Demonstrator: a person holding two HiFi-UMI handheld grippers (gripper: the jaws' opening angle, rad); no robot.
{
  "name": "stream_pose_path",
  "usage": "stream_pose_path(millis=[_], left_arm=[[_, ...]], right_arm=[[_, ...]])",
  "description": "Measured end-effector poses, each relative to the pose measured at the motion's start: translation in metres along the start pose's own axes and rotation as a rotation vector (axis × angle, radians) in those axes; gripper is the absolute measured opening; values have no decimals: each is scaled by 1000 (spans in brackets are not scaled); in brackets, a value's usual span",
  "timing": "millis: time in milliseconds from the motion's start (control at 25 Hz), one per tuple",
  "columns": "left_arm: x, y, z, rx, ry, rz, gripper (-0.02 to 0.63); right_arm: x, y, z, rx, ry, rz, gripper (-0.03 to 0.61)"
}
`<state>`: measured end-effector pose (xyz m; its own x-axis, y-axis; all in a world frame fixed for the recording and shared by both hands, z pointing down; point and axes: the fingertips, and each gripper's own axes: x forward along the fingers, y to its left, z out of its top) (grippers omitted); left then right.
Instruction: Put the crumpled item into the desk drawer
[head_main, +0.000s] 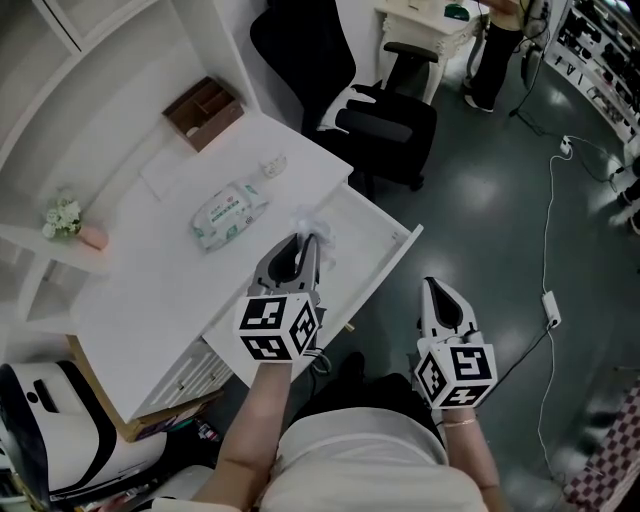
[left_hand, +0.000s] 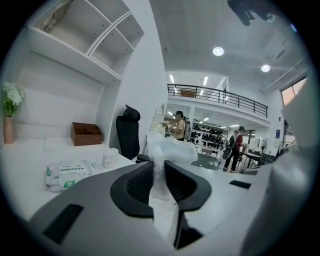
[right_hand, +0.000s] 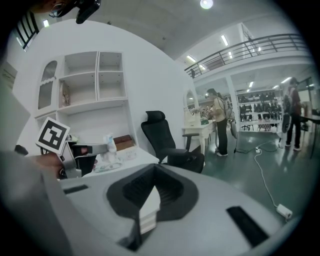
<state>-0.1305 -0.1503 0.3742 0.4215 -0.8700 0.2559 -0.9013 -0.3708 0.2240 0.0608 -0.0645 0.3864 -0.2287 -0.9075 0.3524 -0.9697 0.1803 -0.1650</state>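
**Crumpled item** (left_hand: 163, 149): probably clear film, though the view is too soft to be sure. It is pinched in your left gripper (left_hand: 161, 172), whose jaws are closed on its lower part. The bunched top sticks out past the tips. From the head view it hangs at the desk's front edge, over the near corner of the drawer.

**Drawer** (head_main: 385, 240): white and pulled open from the desk front. The part you can see holds nothing.

**Right gripper** (right_hand: 151, 186): jaws together, nothing between them. It is held over the floor to the drawer's right, well apart from the left one.

**Desk** (head_main: 140, 300): white top. On it:
- a pack of wipes (head_main: 230, 216), lying flat near the middle
- a small jar (head_main: 274, 165) beyond the wipes
- a flat white sheet (head_main: 172, 172)
- a brown wooden box (head_main: 203, 112) with compartments, at the back by the wall

**Shelf, left:** white flowers (head_main: 62, 214) in a pink vase (head_main: 92, 237). White cubby shelves rise above.

**Room:**
- a black chair (head_main: 345, 95) just past the desk's end
- a dark, glossy floor (head_main: 490, 200)
- a white cable (head_main: 548, 225) running across the floor to a power strip (head_main: 550, 307)
- a second white desk (head_main: 425, 22) farther off, with a person (head_main: 495, 50) standing beside it
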Motion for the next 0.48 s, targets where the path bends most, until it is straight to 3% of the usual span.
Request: stream_pose_path(millis=[480], left_arm=[[45,-6,-11,32,27,7,61]], right_arm=[[28,-17,17,-3,-12,25,2]])
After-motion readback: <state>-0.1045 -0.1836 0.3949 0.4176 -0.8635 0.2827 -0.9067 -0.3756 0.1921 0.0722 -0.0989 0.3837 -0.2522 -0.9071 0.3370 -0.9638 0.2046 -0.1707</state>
